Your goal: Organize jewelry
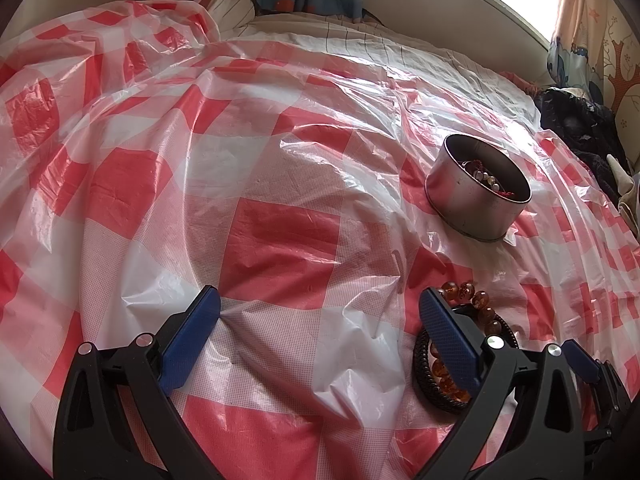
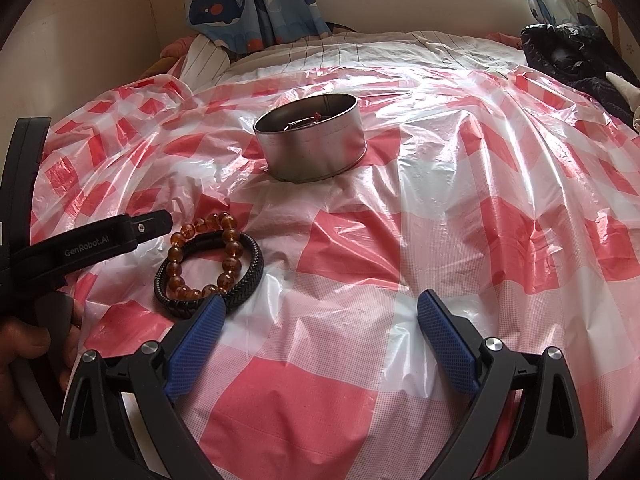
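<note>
- Amber bead bracelet (image 2: 204, 258) and black braided bracelet (image 2: 240, 280) lie overlapping mid-sheet (image 2: 360, 380), near the metal tin (image 2: 316, 148).
- Left gripper (image 1: 320, 320) and right gripper (image 2: 320, 316): jaws wide, holding nothing.

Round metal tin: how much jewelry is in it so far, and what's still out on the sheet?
Done: the round metal tin already holds some beaded pieces with red cord. In hand: nothing; the left claw and right claw are both open and empty. Left: the amber bead bracelet and black braided leather bracelet lie overlapping on the red-and-white checked plastic sheet.
</note>
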The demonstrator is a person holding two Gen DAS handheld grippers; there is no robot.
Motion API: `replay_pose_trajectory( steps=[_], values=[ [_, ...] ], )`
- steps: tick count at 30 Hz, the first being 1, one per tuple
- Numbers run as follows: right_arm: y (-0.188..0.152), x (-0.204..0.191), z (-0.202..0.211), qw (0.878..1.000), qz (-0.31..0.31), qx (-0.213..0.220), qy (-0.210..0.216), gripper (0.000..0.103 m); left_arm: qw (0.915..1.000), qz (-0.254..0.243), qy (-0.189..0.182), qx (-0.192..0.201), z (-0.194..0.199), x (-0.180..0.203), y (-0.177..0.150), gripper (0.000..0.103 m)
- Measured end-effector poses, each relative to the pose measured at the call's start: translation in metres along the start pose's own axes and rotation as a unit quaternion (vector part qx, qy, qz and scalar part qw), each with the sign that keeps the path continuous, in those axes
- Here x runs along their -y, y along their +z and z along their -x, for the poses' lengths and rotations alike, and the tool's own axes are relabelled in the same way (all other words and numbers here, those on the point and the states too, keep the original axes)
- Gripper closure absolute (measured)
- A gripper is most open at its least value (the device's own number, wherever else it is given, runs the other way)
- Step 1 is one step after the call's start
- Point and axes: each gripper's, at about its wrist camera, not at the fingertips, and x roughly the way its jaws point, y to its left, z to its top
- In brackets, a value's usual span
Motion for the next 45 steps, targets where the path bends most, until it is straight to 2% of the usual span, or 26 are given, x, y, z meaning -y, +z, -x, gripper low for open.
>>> replay_pose_trajectory(
  steps=[17, 29, 37, 41, 45],
  values=[
    [-0.001, 0.0, 0.001, 1.0, 0.0, 0.001, 0.001, 0.01, 1.0, 0.0, 0.001, -0.001, 0.0, 0.001, 0.0, 0.008],
    [0.002, 0.007, 0.011, 0.998, -0.028, 0.025, 0.043, 0.009, 0.9998, -0.001, -0.021, 0.006, 0.011, -0.006, -0.005, 0.008],
    [0.002, 0.01, 0.011, 0.997, -0.039, 0.03, 0.061, 0.009, 0.9985, -0.038, -0.035, 0.018, 0.028, -0.002, -0.011, 0.008],
    [0.002, 0.011, 0.011, 0.997, -0.039, 0.031, 0.056, 0.009, 0.9953, -0.083, -0.038, 0.034, 0.038, 0.009, -0.016, 0.008],
    [0.0, 0.012, 0.012, 0.997, -0.042, 0.033, 0.051, 0.009, 0.9898, -0.13, -0.026, 0.052, 0.043, 0.026, -0.015, 0.008]
  ],
)
